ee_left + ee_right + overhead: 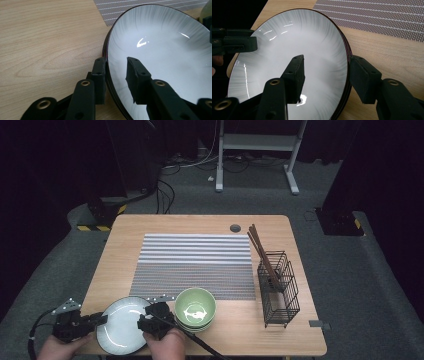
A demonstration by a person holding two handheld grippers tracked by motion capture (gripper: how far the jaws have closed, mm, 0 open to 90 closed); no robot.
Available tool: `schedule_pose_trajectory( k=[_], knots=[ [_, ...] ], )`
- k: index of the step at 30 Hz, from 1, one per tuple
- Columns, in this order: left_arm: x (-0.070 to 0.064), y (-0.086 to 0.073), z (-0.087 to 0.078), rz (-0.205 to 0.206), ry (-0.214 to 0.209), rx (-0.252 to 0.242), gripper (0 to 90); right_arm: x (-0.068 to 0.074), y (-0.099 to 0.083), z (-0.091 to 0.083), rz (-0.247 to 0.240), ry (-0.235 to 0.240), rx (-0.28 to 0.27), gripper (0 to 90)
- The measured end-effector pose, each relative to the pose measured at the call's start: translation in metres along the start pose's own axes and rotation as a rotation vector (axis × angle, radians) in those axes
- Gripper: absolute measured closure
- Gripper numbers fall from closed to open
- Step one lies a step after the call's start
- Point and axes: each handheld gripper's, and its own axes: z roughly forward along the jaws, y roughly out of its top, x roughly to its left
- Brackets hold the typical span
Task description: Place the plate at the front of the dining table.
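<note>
Plate (pixel 122 326), white with a dark rim, sits at the desk's (pixel 210 223) near left edge, just beside the green bowls (pixel 195 307). Left hand-held gripper (pixel 117 71) straddles its left rim, right hand-held gripper (pixel 325 75) its right rim, jaws apart, not clamped.

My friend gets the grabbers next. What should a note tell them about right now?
Left gripper: jaws straddle the left rim of the round white plate with the dark edge, gap visible, not clamped.
Right gripper: jaws straddle the plate's right rim, also open.
The plate sits at the wooden table's near left corner, beside the green bowls stacked together.
Done: both grippers are lined up on the rim.
Left: probably close both, then lift the plate level.
</note>
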Motion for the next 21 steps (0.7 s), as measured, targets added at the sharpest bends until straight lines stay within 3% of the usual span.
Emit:
schedule_pose_trajectory(
  k=[11, 21],
  knots=[
    [0.0029, -0.0003, 0.0002, -0.021, -0.014, -0.009, 70.3, -0.0019, 0.0037, 0.0016, 0.04, 0.006, 0.0, 48.8],
    [0.0022, -0.0002, -0.0007, -0.009, 0.021, -0.021, 75.7, 0.0, 0.0043, 0.0037, 0.036, 0.008, -0.005, 48.9]
  ],
)
